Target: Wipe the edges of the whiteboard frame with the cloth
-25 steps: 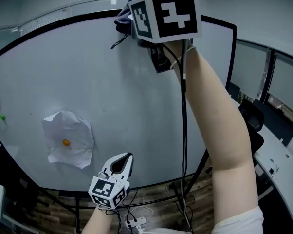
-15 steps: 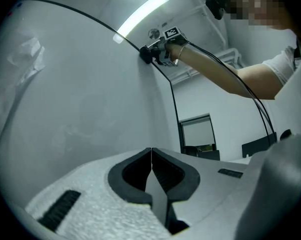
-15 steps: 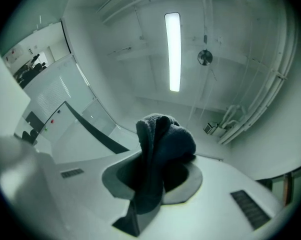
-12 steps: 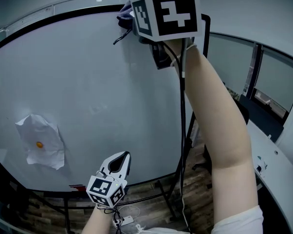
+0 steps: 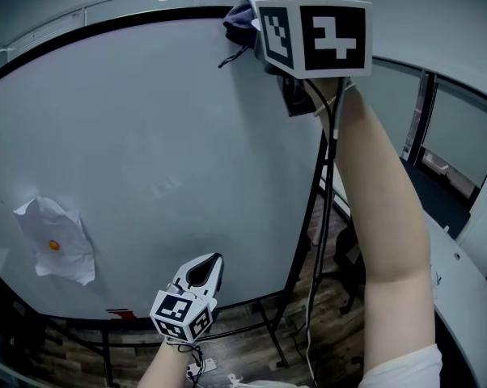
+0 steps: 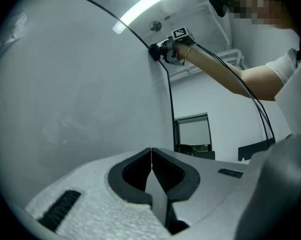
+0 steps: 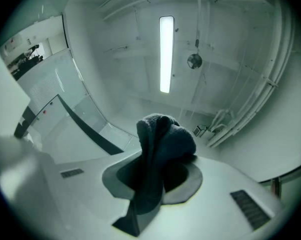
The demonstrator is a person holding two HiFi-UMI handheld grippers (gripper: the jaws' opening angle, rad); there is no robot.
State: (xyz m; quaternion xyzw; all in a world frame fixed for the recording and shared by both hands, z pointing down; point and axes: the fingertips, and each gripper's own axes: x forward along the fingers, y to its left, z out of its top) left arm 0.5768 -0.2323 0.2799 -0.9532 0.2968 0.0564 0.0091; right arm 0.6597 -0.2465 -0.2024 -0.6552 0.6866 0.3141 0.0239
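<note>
Cloth: dark, soft, towel-like fabric (image 5: 245, 16), bunched into a rounded lump (image 7: 163, 139), with one loose end hanging down; it sits at the top edge of the whiteboard frame (image 5: 146, 16), near its upper right corner.
Right gripper: held high on a raised bare arm (image 5: 389, 217); its jaws (image 7: 155, 176) are clamped on the cloth, which fills the gap between the dark pads and bulges out past them. In the head view the gripper (image 5: 269, 5) is mostly behind its marker cube.
Left gripper: low, near the board's bottom edge (image 5: 205, 267); its jaws (image 6: 151, 159) are pressed together with nothing between them. Its white shell has a pebbled, foam-like texture.
Whiteboard: broad, smooth, pale grey panel (image 5: 163, 136) in a thin black frame, standing on dark metal stand legs (image 5: 308, 241).
On the board: a crumpled white paper sheet (image 5: 72, 259) pinned at lower left by a small orange magnet (image 5: 54, 246).
Cable: thin and black (image 5: 328, 176), hanging down from the right gripper along the arm.
Floor: wood-patterned planks (image 5: 251, 338) under the stand.
Room: pale walls, a long ceiling light (image 7: 165, 54) and white pipes overhead; a white desk (image 5: 470, 281) at the right.
</note>
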